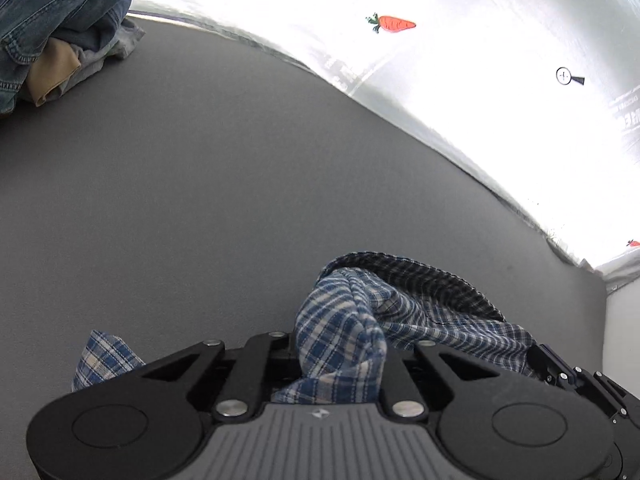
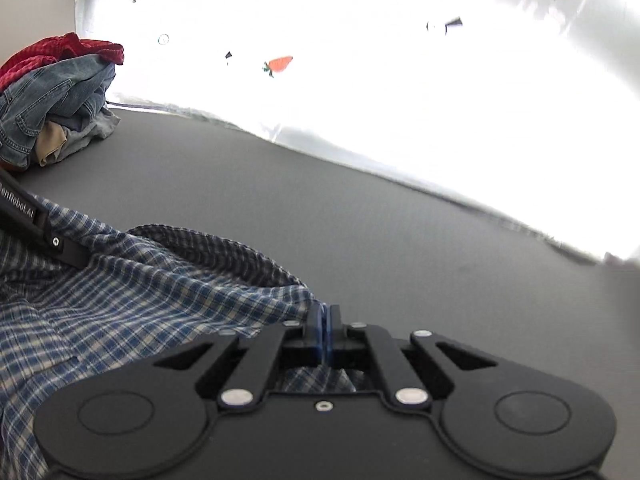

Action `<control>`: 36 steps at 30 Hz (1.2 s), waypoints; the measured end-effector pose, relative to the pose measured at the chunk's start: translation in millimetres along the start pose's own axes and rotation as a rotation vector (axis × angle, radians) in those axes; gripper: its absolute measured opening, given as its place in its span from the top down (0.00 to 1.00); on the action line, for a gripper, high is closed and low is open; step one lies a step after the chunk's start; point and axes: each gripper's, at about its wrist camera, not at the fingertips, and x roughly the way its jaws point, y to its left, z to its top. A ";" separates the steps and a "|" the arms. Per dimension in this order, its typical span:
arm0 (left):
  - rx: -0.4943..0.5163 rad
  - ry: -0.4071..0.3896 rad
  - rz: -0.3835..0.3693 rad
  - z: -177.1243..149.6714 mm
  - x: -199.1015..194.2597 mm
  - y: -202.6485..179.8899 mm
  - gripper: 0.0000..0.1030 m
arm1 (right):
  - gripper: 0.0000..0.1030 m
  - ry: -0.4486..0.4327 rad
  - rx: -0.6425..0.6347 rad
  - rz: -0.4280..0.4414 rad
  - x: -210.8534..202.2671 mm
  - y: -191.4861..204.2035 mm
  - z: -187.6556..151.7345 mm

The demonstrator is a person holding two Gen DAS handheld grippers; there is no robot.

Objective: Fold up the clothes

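A blue and white plaid shirt (image 1: 420, 312) lies bunched on the grey table (image 1: 200, 180). My left gripper (image 1: 340, 356) is shut on a fold of the plaid shirt; the cloth hides its fingertips. In the right wrist view the shirt (image 2: 140, 300) spreads to the left. My right gripper (image 2: 325, 328) is shut on the shirt's edge, with cloth pinched between the pads. The left gripper's body (image 2: 28, 220) shows at the left edge of that view.
A pile of clothes (image 2: 52, 100) sits at the far left of the table: jeans, a red garment and tan and grey pieces. It also shows in the left wrist view (image 1: 52, 28). A bright white backdrop with carrot stickers (image 1: 396, 24) stands behind the table's far edge.
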 end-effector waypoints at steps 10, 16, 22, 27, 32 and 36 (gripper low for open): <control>0.149 -0.259 -0.110 154.1 14.5 -86.3 0.92 | 0.99 -0.245 -0.043 -0.244 51.7 -54.3 132.4; 0.189 -0.203 -0.020 187.2 119.8 -97.9 0.92 | 0.98 -0.223 -0.024 -0.277 138.2 -61.8 173.1; 0.269 0.009 0.170 162.7 211.5 -55.8 0.75 | 0.83 0.039 0.007 -0.146 247.2 -54.3 151.5; 0.245 -0.001 0.158 114.8 162.2 -12.9 0.41 | 0.58 0.090 0.154 -0.061 238.3 -73.3 109.1; 0.211 0.066 0.174 53.5 95.1 15.5 0.35 | 0.58 0.137 0.221 -0.108 177.4 -94.5 60.1; 0.240 0.143 0.146 3.0 61.7 15.1 0.35 | 0.54 0.187 0.251 -0.155 114.2 -105.5 23.4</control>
